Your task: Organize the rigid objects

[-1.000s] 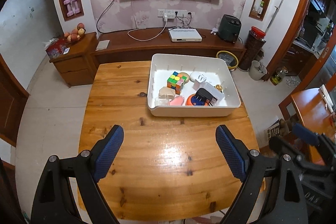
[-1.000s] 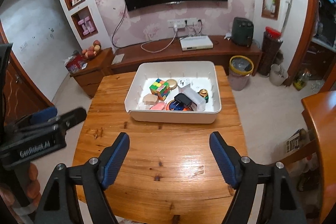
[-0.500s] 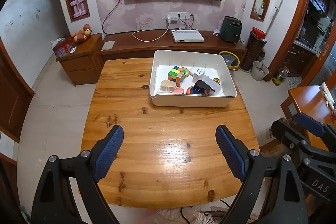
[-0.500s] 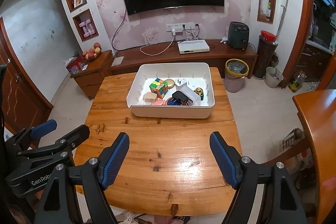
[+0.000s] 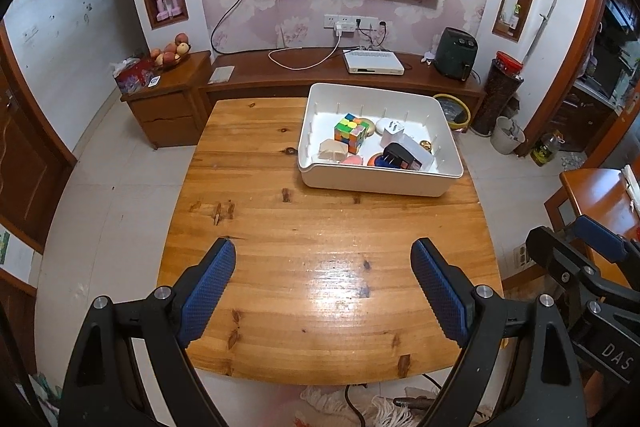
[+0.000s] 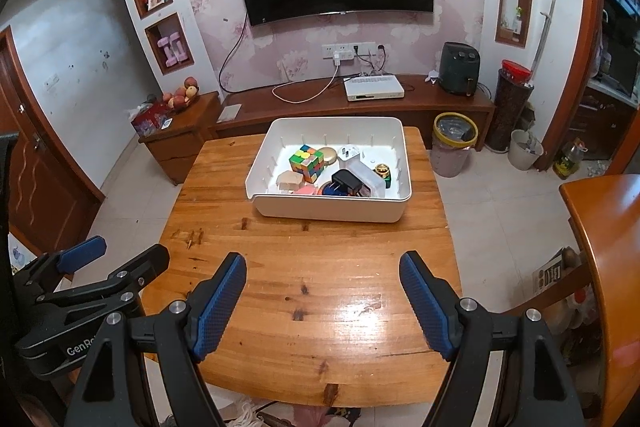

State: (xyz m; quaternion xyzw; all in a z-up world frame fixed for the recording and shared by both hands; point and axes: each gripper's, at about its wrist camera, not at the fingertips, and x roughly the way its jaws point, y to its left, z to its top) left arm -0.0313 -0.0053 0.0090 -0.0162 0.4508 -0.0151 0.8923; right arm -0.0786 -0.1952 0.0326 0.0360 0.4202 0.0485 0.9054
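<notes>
1. Left wrist view alone shows the right tongs from outside, at its right edge beyond the bench corner, with white letters "DAS" on the black body; right wrist view alone shows the left tongs from outside, at its left edge, marked "GenRo" before the frame cuts the word.
2. Left tongs tilt steeply down over the near half of the bench, blue pads spread wide with only bare wood between them; right tongs tilt down likewise, spread and gripping nothing.
3. White bin sits on the far right part of the bench, well apart from both tongs; inside lie a colour cube, a black plug, a white adapter, a gold round tin and a small brass piece, clearest in the right wrist view.
4. No other writing is legible.
</notes>
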